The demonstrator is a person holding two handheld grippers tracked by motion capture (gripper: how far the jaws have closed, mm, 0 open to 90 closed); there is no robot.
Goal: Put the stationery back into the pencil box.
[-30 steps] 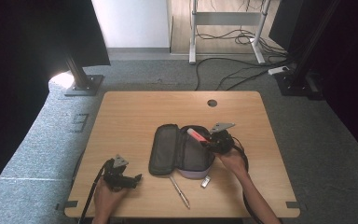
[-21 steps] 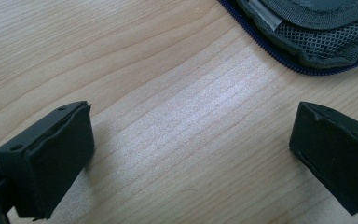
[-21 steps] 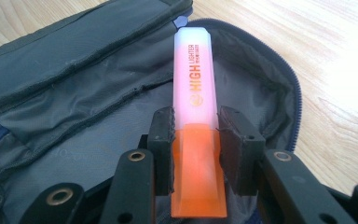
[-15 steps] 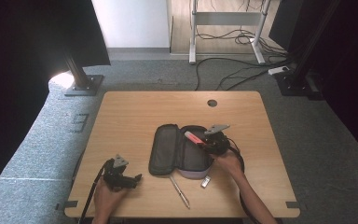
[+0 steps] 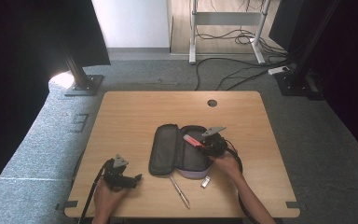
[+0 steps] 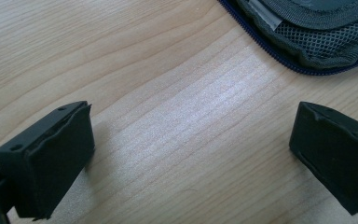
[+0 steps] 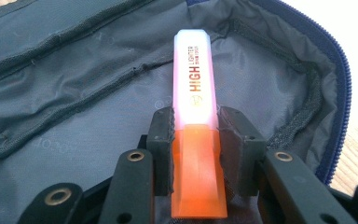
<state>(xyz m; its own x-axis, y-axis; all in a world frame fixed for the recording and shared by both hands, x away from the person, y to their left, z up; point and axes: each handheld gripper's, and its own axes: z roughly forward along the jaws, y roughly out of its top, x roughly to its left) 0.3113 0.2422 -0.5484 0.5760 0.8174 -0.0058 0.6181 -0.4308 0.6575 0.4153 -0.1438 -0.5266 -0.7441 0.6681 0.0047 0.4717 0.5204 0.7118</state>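
Over the open pencil case (image 5: 179,149) at the middle of the table (image 5: 130,112), the right gripper (image 7: 196,154) has its jaws pressed against both sides of a highlighter (image 7: 195,93), held above the grey lining. Near the front left edge, the left gripper (image 5: 121,175) rests with jaws spread wide, nothing between them.

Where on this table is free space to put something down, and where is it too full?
Free: the far strip of the table beyond the pencil case, and its left side. Crowded: the near edge by the pen and small silver item, beside the right tool.
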